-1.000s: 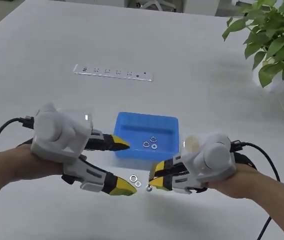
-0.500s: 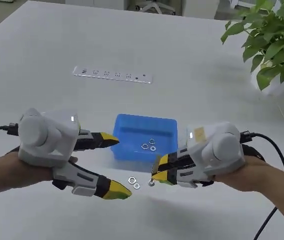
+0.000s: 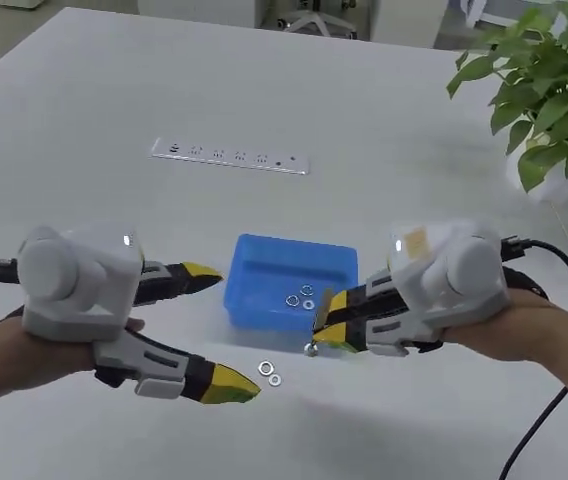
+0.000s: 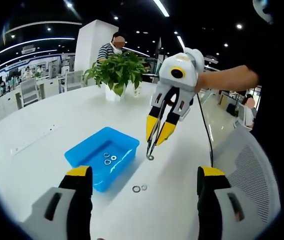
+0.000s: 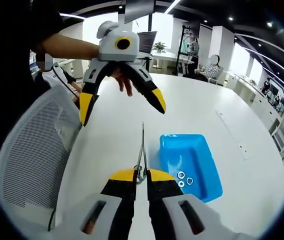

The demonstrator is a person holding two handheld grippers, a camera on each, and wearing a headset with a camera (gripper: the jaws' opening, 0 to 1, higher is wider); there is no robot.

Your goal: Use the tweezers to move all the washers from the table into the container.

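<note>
Your right claw (image 3: 329, 318) is clamped shut on the tweezers (image 5: 142, 145), whose tip appears to carry one washer (image 4: 151, 157) just beside the container (image 3: 264, 318). Three washers (image 3: 301, 298) lie inside it. Two washers (image 3: 270, 373) are still to be moved and lie on the table (image 3: 364, 150) between the claws. Your left claw (image 3: 226, 331) gapes wide and is empty.

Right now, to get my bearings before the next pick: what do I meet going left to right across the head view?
Left gripper → two loose washers → right gripper, shut on the tweezers → potted plant.
</note>
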